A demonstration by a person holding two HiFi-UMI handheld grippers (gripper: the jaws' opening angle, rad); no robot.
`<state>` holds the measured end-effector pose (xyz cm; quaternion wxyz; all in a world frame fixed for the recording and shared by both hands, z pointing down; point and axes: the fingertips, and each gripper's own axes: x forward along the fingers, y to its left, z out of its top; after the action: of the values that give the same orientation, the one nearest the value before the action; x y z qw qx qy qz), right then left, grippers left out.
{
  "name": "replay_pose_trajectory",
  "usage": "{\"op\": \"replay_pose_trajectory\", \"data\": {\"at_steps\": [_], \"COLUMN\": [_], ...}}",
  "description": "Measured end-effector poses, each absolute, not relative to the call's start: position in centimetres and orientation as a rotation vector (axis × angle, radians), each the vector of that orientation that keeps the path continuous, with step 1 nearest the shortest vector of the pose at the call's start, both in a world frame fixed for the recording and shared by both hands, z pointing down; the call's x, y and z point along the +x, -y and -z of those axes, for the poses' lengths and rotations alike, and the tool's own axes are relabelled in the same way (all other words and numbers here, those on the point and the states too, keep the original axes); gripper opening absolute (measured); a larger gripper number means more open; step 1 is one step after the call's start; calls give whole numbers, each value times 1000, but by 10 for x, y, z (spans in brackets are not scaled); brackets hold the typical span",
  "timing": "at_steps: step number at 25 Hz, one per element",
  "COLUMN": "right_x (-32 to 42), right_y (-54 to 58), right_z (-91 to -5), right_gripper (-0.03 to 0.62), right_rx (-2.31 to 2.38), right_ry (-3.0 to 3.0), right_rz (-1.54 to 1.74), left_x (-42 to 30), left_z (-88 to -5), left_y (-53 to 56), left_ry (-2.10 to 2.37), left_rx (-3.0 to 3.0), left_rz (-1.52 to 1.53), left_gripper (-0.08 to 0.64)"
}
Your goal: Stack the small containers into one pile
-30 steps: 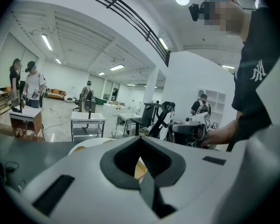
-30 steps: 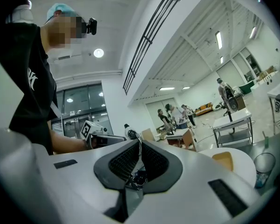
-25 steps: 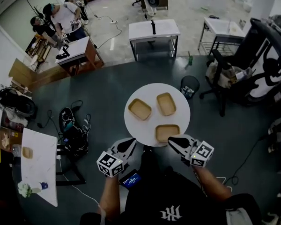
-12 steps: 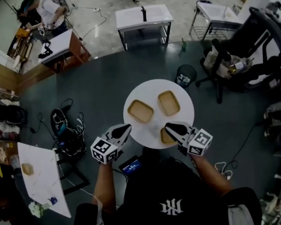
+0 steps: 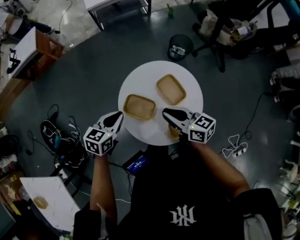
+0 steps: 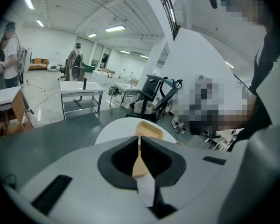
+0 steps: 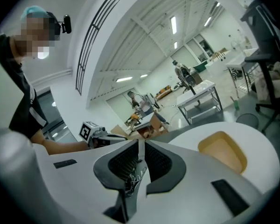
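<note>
Hovering at the white table (image 5: 149, 80) near the containers (image 5: 139, 107), left tongs (image 5: 118, 115) and right tongs (image 5: 165, 112) pressed together.

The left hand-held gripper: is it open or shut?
Shut and empty: in the left gripper view the left hand-held gripper has its jaws together, and the container lies beyond them.

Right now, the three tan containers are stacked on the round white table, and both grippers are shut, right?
Not stacked: the head view shows the three tan containers lying apart on the round white table. The left gripper and right gripper are shut.
</note>
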<state>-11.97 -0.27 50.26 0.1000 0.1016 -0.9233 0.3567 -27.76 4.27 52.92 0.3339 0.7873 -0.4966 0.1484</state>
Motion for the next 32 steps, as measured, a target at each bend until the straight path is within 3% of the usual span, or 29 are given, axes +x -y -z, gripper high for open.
{"op": "replay_pose_trajectory", "data": {"at_steps": [6,10,20,32], "right_x": [-131,-129,-121,-129], "right_y": [3,-3,-8,-15], "right_z": [-571,-614,-686,-704], "right_gripper": [53,137,137,122], "right_rx": [456,579,820,825], "right_ry": [2523,2347,2038,1926], "right_rz": [-1325,-1454,-1640,-1626], "left_x": [-284,-290,-297,-291], "left_z": [-591,-626,-685,-699], "left_y": [-19,-13,-9,-2], "left_ry": [1136,1058,890,831], "left_rx": [1974,1923,1801,1768], "left_rz": [-476,-559,-692,-750], "left_gripper": [61,69,74,72]}}
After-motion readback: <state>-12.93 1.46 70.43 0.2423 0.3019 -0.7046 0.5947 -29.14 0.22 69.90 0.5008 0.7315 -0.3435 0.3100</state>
